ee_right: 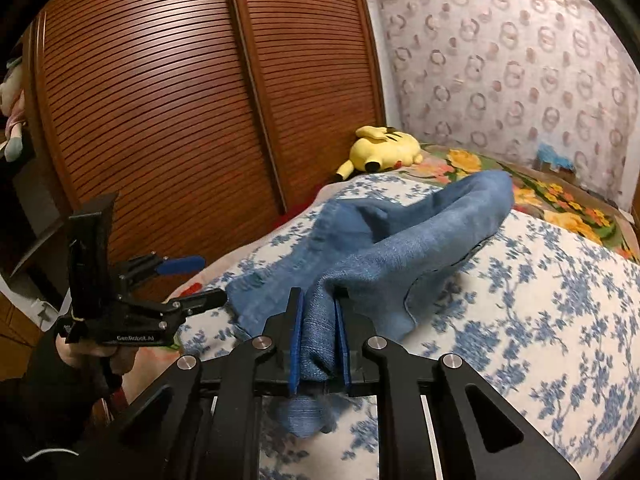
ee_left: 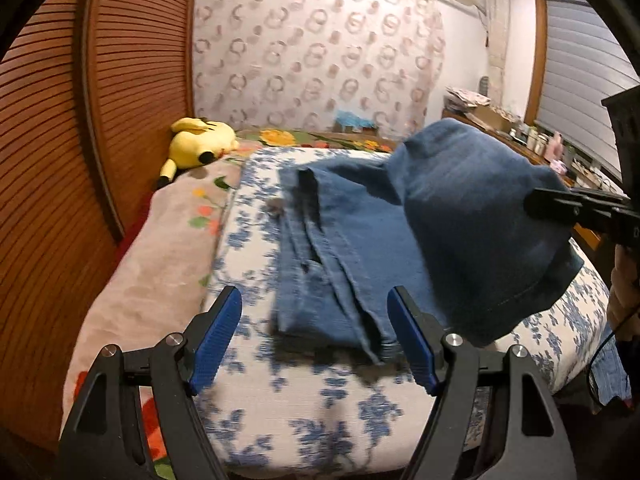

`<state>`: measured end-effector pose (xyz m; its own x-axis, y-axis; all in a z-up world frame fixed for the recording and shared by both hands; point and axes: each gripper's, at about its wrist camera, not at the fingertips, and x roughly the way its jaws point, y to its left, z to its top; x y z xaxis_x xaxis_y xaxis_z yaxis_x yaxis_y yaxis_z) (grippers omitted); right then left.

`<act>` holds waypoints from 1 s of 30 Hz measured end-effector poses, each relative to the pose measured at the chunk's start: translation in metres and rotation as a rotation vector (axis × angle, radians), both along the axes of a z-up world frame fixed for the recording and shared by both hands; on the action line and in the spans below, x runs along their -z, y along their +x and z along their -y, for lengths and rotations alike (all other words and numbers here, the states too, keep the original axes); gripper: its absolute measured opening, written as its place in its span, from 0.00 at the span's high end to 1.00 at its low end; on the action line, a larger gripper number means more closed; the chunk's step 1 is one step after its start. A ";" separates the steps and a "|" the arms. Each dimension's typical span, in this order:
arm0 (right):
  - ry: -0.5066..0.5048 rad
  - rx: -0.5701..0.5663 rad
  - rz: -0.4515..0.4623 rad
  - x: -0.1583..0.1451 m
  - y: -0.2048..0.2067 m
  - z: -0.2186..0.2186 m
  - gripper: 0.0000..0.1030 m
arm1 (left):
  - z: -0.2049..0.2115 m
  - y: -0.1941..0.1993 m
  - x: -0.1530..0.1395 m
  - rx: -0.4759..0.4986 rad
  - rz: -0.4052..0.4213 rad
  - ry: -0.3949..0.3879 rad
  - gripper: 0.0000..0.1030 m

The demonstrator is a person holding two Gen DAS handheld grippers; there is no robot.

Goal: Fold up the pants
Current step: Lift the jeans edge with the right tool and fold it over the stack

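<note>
Pants (ee_right: 360, 240) bunched and pinched between right tongs (ee_right: 318, 344), clear of wide-spread, empty left tongs (ee_left: 312, 336).

Both wrist views share the bed (ee_left: 304, 412).

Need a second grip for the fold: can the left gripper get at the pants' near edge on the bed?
Probably yes: the left gripper is open, with the pants edge lying uncovered between its fingers.
</note>
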<state>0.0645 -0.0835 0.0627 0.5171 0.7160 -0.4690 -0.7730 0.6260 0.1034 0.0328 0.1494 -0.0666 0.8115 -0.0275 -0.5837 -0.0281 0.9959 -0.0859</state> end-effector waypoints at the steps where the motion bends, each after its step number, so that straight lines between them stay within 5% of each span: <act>1: -0.003 -0.008 0.003 -0.001 0.000 -0.004 0.86 | -0.005 -0.002 -0.001 -0.011 0.005 -0.003 0.26; 11: -0.027 -0.127 -0.035 0.014 0.024 -0.062 0.89 | -0.031 -0.015 -0.006 -0.081 0.026 -0.007 0.26; 18: -0.100 -0.224 -0.175 0.063 0.049 -0.117 0.91 | -0.049 -0.025 -0.007 -0.128 0.035 -0.005 0.26; 24: -0.071 -0.222 -0.204 0.068 0.060 -0.119 0.91 | -0.059 -0.028 -0.006 -0.149 0.036 -0.010 0.26; 30: -0.062 -0.214 -0.136 0.046 0.041 -0.106 0.68 | -0.056 -0.025 -0.008 -0.133 0.042 -0.015 0.26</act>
<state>0.1058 0.0220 0.0164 0.2865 0.7702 -0.5699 -0.8700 0.4582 0.1819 0.0076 0.2052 -0.0585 0.8326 0.0731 -0.5491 -0.1555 0.9822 -0.1051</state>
